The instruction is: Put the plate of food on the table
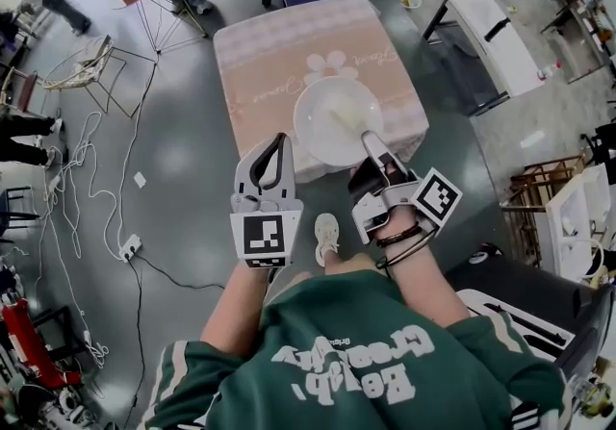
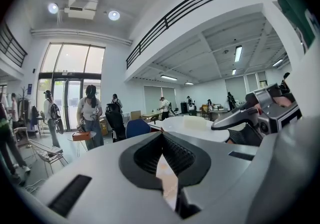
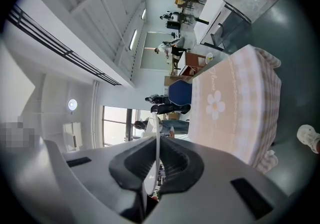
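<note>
Over the near edge of the table (image 1: 279, 48), the white plate (image 1: 332, 125) is being held by the right gripper (image 1: 368, 139), whose fingers are clenching its near rim; in the right gripper view the plate is showing only as a thin white edge. Whether it is touching the table is not showing from any view. The food (image 1: 344, 114) is appearing as pale pieces, too washed out to identify. Just left of the plate, at that same table edge, the left gripper (image 1: 280, 141) is hovering with its fingers pressed together on nothing.
</note>
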`<state>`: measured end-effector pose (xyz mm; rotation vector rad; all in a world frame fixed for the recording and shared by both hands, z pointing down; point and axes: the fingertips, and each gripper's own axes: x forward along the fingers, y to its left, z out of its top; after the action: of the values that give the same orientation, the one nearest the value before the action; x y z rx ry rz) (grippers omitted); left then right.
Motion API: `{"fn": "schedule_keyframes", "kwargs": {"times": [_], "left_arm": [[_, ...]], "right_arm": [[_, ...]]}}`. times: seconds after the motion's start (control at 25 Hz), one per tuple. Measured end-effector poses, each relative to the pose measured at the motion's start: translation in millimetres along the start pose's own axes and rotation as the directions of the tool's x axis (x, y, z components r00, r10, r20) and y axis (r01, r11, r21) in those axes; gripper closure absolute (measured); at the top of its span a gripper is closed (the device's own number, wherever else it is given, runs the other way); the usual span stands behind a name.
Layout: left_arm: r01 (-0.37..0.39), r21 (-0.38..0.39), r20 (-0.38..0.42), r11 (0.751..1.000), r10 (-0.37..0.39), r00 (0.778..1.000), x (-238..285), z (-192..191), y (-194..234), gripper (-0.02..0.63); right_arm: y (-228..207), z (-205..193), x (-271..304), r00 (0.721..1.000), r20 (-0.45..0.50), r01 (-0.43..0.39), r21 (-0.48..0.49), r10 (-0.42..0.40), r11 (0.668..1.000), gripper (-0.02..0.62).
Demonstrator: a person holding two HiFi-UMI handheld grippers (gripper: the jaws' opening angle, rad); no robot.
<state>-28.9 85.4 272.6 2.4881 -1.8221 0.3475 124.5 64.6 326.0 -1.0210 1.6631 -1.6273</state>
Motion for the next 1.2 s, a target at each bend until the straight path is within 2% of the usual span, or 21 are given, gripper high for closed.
{"fn": "schedule_keyframes", "kwargs": {"times": [0.48, 0.84, 1.2], "left_arm": [[-0.026, -0.008, -0.006, 1.0, 0.026, 1.0, 51, 5, 9, 0.597], [-0.047, 0.002, -0.002, 0.999, 0.047, 0.999, 69, 14, 21, 0.597], [-0.062, 0.006, -0.031, 0.998, 0.062, 0.998, 79, 8, 21, 0.597]], "right_arm": [[-7, 36, 45, 1.0, -0.022, -0.003, 0.01, 0.004, 1.0, 0.571], [-2, 48, 70, 0.999, -0.033, -0.01, 0.011, 0.011, 1.0, 0.571], [-13, 51, 76, 0.999, -0.047, 0.022, 0.022, -0.021, 1.0, 0.571]]}}
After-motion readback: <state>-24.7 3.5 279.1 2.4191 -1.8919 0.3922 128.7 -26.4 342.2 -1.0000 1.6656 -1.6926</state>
